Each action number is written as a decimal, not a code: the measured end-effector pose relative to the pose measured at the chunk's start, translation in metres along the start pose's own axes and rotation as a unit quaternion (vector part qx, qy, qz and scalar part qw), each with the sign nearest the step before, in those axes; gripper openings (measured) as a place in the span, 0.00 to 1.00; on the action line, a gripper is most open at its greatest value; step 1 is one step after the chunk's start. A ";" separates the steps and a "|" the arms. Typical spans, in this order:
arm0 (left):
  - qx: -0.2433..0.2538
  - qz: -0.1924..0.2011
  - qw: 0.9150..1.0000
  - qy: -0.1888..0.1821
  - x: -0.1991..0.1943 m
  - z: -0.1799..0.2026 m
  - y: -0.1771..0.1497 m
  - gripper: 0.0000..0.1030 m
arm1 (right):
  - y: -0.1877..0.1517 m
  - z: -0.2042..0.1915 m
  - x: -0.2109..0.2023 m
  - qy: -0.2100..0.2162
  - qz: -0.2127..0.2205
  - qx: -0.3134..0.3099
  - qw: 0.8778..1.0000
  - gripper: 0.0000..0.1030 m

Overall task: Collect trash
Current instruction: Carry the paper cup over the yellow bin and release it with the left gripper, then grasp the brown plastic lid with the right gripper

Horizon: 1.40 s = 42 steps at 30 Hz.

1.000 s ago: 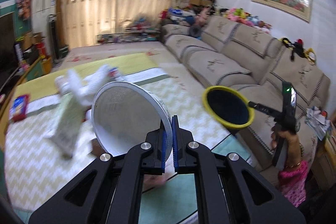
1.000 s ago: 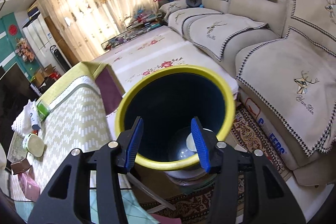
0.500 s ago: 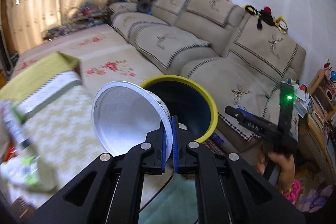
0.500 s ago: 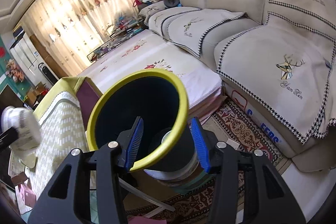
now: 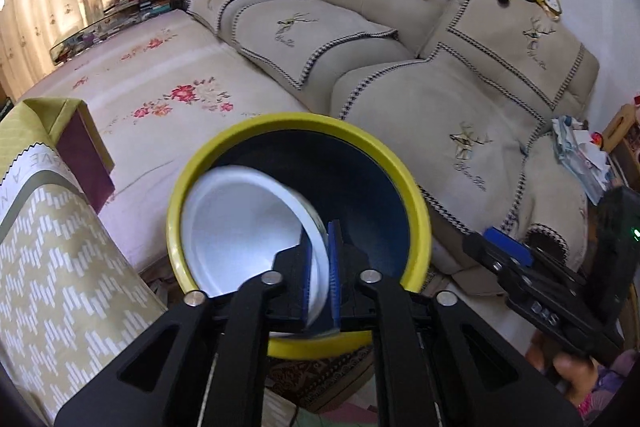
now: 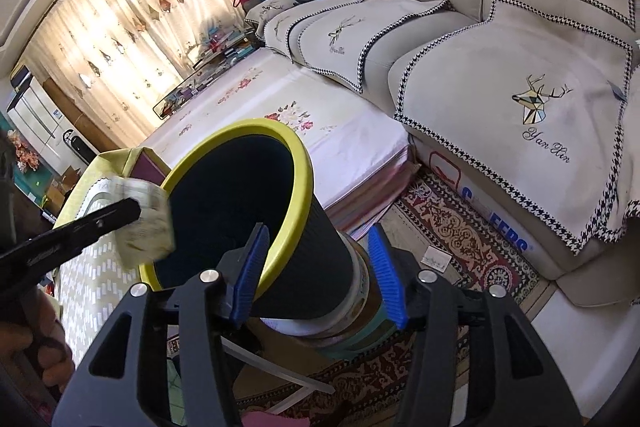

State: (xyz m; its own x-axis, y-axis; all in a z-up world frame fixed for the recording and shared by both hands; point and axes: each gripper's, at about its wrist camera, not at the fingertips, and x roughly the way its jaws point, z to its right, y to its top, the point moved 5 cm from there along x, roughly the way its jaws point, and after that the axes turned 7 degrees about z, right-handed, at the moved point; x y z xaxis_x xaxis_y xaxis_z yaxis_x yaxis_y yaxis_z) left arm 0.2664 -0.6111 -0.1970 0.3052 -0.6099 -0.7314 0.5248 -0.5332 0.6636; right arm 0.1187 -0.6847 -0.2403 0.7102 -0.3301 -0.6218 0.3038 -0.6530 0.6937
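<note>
My left gripper (image 5: 320, 259) is shut on the rim of a white paper bowl (image 5: 240, 231) and holds it at the mouth of a dark bin with a yellow rim (image 5: 304, 123). In the right wrist view the bowl (image 6: 144, 223) shows blurred at the bin's left edge, with the left gripper's finger (image 6: 88, 223) on it. My right gripper (image 6: 316, 267) is shut on the bin's wall (image 6: 312, 267), one finger inside and one outside, and holds the bin tilted toward the bowl. Other trash sits under the bin's base.
A table with a yellow-green patterned cloth (image 5: 60, 267) stands left of the bin. A beige sofa (image 5: 440, 87) runs along the right, a floral mat (image 5: 160, 95) lies beyond, and a patterned rug (image 6: 460, 235) covers the floor below.
My left gripper has carried the bowl from above the table across to the bin's mouth. My right gripper has tilted the bin further toward the left.
</note>
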 end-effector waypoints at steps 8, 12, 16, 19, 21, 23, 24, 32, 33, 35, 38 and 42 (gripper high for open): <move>-0.019 0.034 0.999 -0.002 -0.045 -0.022 -0.004 0.30 | -0.004 -0.013 -0.007 0.006 0.001 -0.010 1.000 0.49; -0.034 0.070 0.997 -0.004 -0.095 -0.030 -0.011 0.47 | -0.010 -0.026 -0.009 0.011 -0.005 -0.021 1.000 0.50; -0.060 0.107 0.992 -0.006 -0.152 -0.045 -0.023 0.63 | -0.019 -0.042 -0.009 0.021 -0.014 -0.035 0.999 0.50; -0.083 0.137 0.987 0.009 -0.201 -0.066 -0.038 0.70 | -0.025 -0.059 -0.010 0.030 -0.020 -0.051 0.998 0.50; -0.097 0.156 0.983 0.021 -0.232 -0.081 -0.047 0.77 | -0.029 -0.074 -0.011 0.039 -0.023 -0.064 0.997 0.50; -0.110 0.174 0.978 0.039 -0.262 -0.098 -0.059 0.81 | -0.037 -0.094 -0.011 0.055 -0.032 -0.083 0.995 0.50; -0.117 0.184 0.975 0.051 -0.279 -0.108 -0.067 0.82 | -0.041 -0.103 -0.012 0.061 -0.036 -0.091 0.993 0.50; -0.177 0.226 0.946 0.151 -0.380 -0.187 -0.133 0.85 | -0.088 -0.207 -0.021 0.148 -0.078 -0.179 0.969 0.50; -0.182 0.229 0.942 0.161 -0.390 -0.195 -0.142 0.85 | -0.094 -0.219 -0.024 0.157 -0.081 -0.188 0.966 0.50; -0.191 0.234 0.937 0.177 -0.405 -0.206 -0.157 0.85 | -0.104 -0.245 -0.031 0.178 -0.086 -0.209 0.958 0.50; -0.205 0.238 0.928 0.201 -0.425 -0.222 -0.179 0.85 | -0.120 -0.285 -0.045 0.217 -0.095 -0.239 0.942 0.50; -0.223 0.242 0.917 0.224 -0.447 -0.241 -0.208 0.85 | -0.146 -0.336 -0.068 0.284 -0.113 -0.266 0.914 0.59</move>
State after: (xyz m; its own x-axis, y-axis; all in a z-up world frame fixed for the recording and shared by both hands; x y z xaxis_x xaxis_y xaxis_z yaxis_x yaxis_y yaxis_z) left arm 0.2118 -0.0859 -0.0460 0.8315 -0.3565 -0.4259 0.4844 0.0903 0.8702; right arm 0.2396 -0.3378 -0.1777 0.7605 0.2772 -0.5873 0.6422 -0.1868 0.7434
